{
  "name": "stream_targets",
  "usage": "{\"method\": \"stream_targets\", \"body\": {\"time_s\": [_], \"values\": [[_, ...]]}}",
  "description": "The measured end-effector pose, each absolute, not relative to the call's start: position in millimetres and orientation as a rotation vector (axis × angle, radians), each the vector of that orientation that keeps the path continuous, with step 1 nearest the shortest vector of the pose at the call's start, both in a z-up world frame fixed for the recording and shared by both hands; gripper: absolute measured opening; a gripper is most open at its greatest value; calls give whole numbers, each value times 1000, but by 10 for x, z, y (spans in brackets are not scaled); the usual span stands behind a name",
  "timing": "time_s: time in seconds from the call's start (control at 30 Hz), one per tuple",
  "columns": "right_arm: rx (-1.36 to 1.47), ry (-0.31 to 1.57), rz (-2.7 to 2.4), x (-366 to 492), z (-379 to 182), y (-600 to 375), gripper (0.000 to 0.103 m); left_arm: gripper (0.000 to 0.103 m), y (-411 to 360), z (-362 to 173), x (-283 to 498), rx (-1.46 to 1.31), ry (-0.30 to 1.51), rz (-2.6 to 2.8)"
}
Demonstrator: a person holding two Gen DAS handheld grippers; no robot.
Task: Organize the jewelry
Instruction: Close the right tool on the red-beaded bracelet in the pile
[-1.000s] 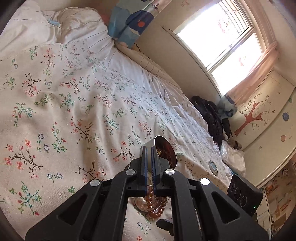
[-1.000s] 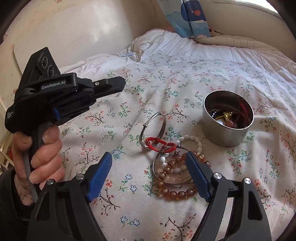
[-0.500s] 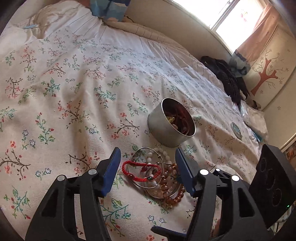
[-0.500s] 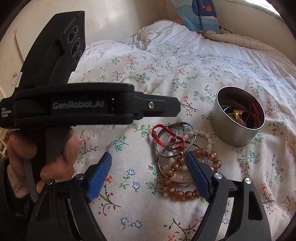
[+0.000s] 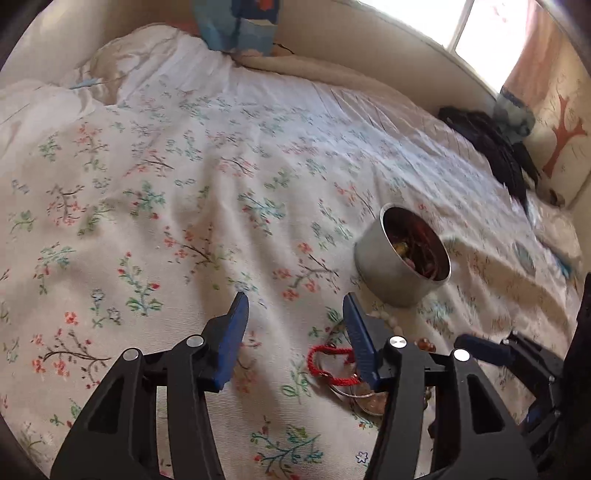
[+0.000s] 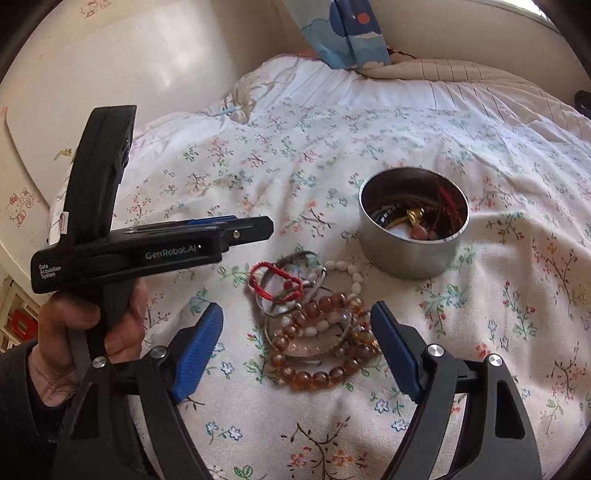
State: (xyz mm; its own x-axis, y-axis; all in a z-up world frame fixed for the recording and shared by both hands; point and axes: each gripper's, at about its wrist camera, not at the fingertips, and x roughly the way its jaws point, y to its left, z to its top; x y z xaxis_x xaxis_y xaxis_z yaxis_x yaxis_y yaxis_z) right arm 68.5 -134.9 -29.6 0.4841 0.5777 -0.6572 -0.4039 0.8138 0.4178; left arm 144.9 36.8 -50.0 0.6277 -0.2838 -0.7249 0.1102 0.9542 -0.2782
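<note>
Bracelets (image 6: pixel 314 321) heaped on bed (image 6: pixel 480 155), just near-left of tin (image 6: pixel 413 236). Right gripper (image 6: pixel 297 350) jaws wide, pile between them, nearer. Left gripper (image 5: pixel 295 325) jaws wide, empty; pile off its right.

You get strong daylight from the window (image 5: pixel 480 26), blown out to white at top right. Your left view smears with motion blur toward the right; both views bend and darken at the rims.
</note>
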Motion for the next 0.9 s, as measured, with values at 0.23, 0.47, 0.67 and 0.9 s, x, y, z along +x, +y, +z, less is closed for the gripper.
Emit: {"method": "stream_targets", "body": {"time_s": [0.23, 0.47, 0.67, 0.9], "values": [[31, 933, 709, 923, -406, -720, 77, 50, 1044, -416, 1334, -517, 751, -93], [16, 1020, 708, 1123, -626, -670, 26, 50, 1034, -435, 1369, -521, 764, -119], [85, 1006, 721, 1075, -566, -793, 6, 51, 1058, -466, 1378, -548, 770, -127], [235, 940, 692, 1045, -393, -1101, 5, 51, 964, -457, 1375, -512, 775, -150]]}}
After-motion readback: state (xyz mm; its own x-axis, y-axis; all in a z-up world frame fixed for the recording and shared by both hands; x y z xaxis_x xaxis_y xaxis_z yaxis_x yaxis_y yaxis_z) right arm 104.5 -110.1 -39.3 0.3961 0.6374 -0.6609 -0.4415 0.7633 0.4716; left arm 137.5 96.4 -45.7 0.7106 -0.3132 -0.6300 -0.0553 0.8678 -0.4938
